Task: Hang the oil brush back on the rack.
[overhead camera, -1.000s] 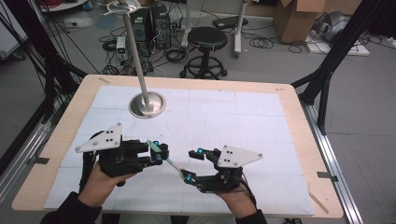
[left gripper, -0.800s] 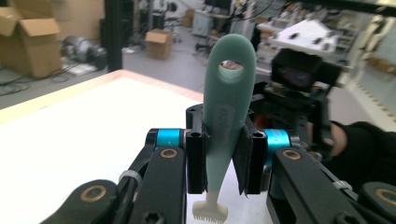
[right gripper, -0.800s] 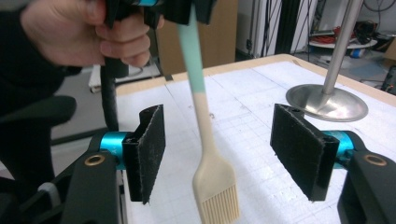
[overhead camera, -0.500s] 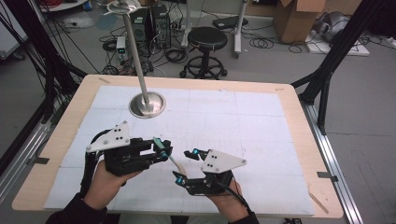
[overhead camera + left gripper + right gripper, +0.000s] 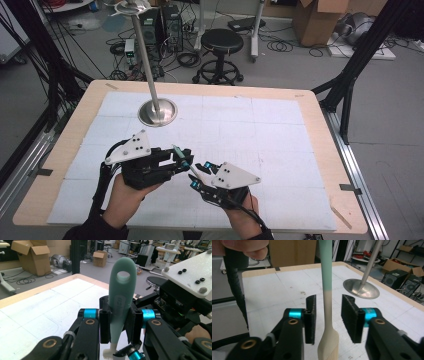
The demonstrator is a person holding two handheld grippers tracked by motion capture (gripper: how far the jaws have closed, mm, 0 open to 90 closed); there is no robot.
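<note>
Handover of the toothbrush (image 5: 186, 162) looks about halfway. Left tongs (image 5: 184, 156) clamped tight on the mint-green handle, hanging hole at the far end poking up past the pads (image 5: 105, 326) in the left gripper view. Brush held up off the desk (image 5: 280, 125), over the near edge, roughly mid-width, between the two hands.

Right tongs (image 5: 328, 318) just been closing in around the pale neck of the brush, right above the bristle head. Neck sits between the pads (image 5: 311, 317) but with daylight on both sides, so apart for now, no grip yet. Left to do, by the look of it: finish the squeeze on the neck, then let go with the left. After that, maybe something with the metal stand, hard to say.

Count of stuff:
- one toothbrush
- two tongs, one per hand
- one metal stand (image 5: 157, 111), round base near the far left corner of the desk, pole leaning up out of it
- one white gridded mat (image 5: 280, 150) covering most of the desk

Nothing else lying on the mat.
</note>
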